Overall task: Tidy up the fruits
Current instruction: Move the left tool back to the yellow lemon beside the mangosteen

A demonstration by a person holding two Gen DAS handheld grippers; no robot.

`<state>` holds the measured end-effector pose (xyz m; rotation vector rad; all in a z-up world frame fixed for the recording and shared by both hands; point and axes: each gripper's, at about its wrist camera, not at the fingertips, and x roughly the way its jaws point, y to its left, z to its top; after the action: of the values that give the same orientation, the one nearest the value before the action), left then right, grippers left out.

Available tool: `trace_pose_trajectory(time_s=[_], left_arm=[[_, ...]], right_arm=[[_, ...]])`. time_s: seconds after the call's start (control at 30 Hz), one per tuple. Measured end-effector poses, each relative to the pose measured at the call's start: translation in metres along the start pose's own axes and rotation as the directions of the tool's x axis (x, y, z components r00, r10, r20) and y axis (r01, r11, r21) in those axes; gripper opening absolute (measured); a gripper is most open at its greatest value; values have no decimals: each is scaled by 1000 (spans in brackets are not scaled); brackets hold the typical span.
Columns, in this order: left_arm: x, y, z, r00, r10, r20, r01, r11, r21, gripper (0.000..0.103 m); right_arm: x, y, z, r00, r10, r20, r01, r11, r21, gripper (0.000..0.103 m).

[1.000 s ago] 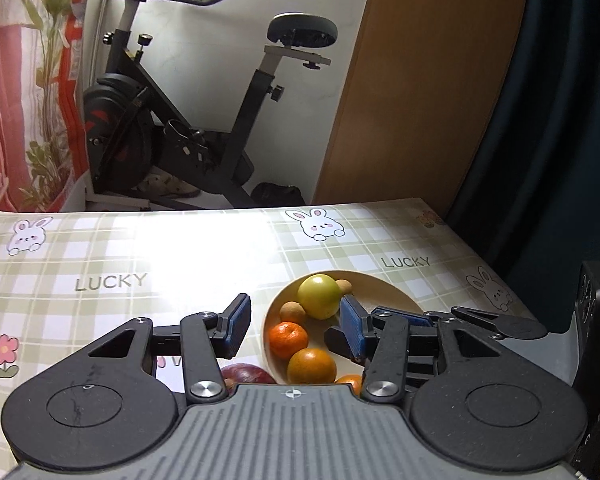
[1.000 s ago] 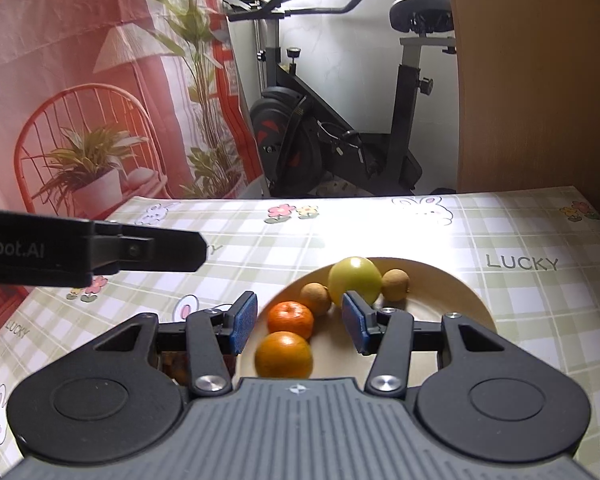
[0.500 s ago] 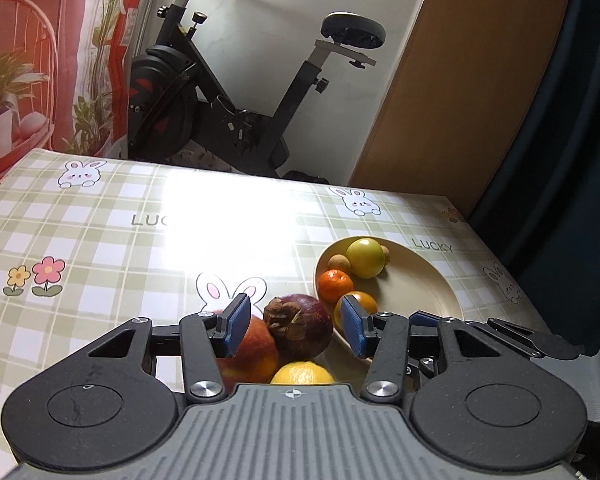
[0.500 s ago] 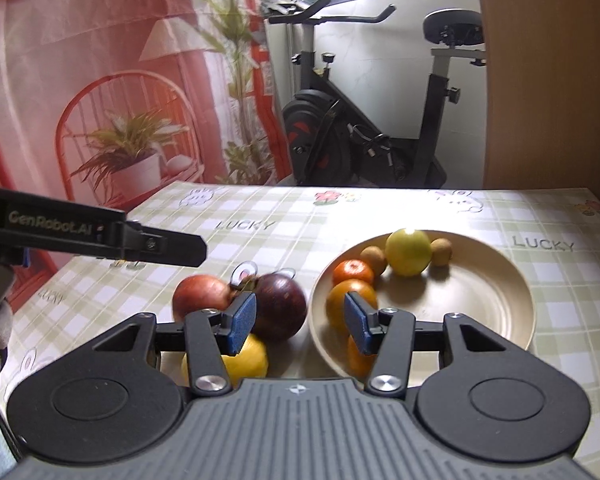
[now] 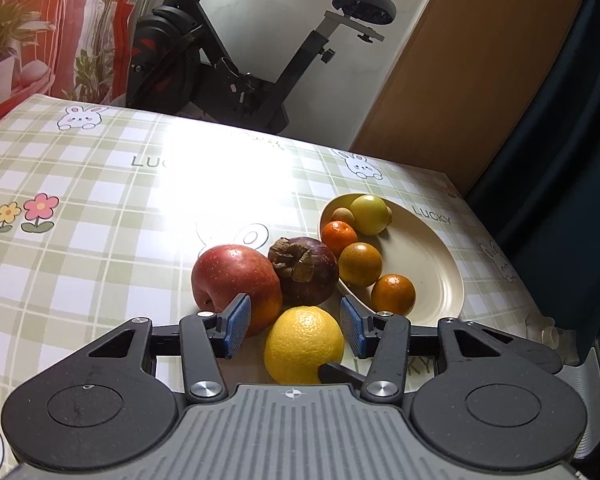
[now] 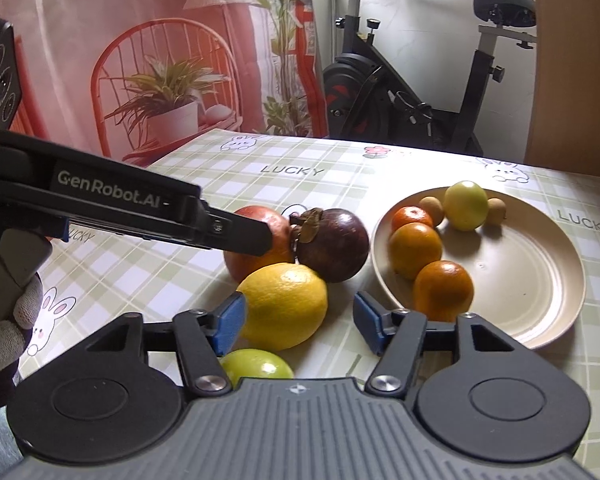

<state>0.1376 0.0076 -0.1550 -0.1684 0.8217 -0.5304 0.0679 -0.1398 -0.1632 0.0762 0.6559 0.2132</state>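
Closing either gripper on the lemon (image 6: 283,306) looks risky, because it lies on the desk (image 5: 100,240) just beside the plate (image 6: 540,280), touching the apple (image 5: 232,276) and the dark purple fruit (image 5: 306,270), so a nudge could roll those two away. Both the left gripper (image 5: 292,326) and the right gripper (image 6: 298,324) stand apart and empty around that lemon, and they could collide. The oranges (image 6: 414,250) crowd the plate's near rim, so a dropped fruit might knock one out.
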Motion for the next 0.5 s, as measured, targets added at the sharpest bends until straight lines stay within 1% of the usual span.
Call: trace_pose_trajectory(time_s=[0.07,0.27,0.37,0.5], left_arm=[[4,1,-5,1000,-13,-10,13,1000,-15,56],[14,-3,-11,999,-17,-46,17,1000,-6,56],[17,-3,-13,998,-13,-54,13,1000,-5,56],[22,-2,-15,998,-10,-65,10,1000,-7,56]], right_arm=[[5,4,-1,1000,5,-9,-5,1000,-14,66],[20,9,-3,1000,26,-5,-27,998,-48,68],[27,13,-7,1000,10,12,-9,995,-99,68],[36,12,-13,1000,18,19,-16,994,-107,68]])
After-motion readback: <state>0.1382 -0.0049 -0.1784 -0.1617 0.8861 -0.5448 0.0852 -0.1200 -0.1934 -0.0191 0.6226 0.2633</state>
